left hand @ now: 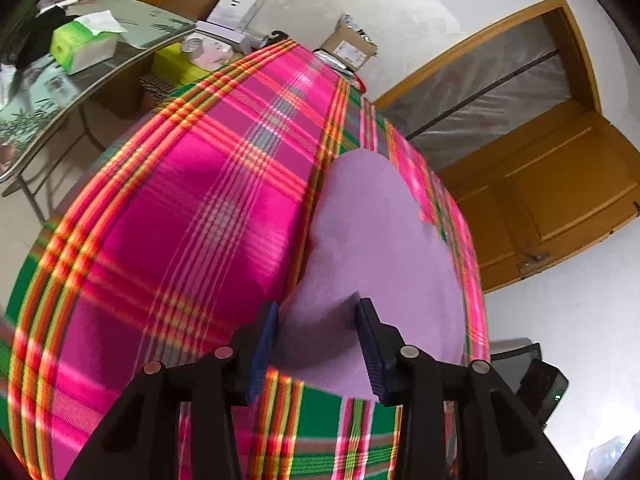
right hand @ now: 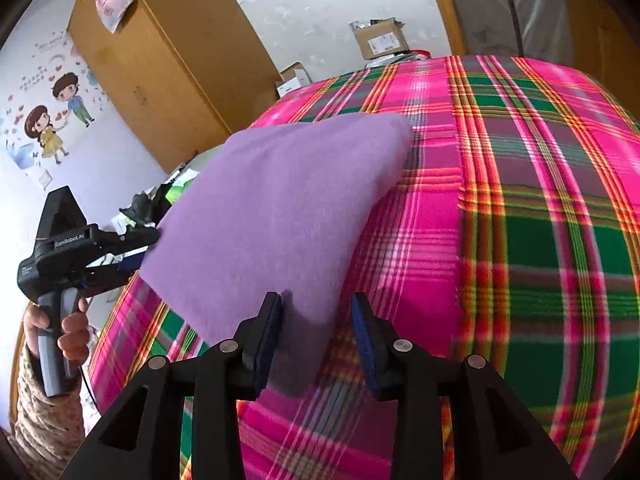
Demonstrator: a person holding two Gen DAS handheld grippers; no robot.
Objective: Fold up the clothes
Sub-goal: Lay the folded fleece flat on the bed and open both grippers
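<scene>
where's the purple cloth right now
The purple cloth lies on the pink and green plaid cover, toward its left side in the right wrist view, with one edge between the right gripper fingers and another at the left gripper.

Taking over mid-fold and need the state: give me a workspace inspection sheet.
Surface: plaid bedspread, pink and green.
Job's things: purple cloth lying on it, folded over.
Clutter: tissue box and cardboard box on side tables.
Grippers: left gripper and right gripper open, each straddling a cloth edge.
Cables: nothing seen.
Surroundings: wooden door, cartoon wall sticker.
</scene>
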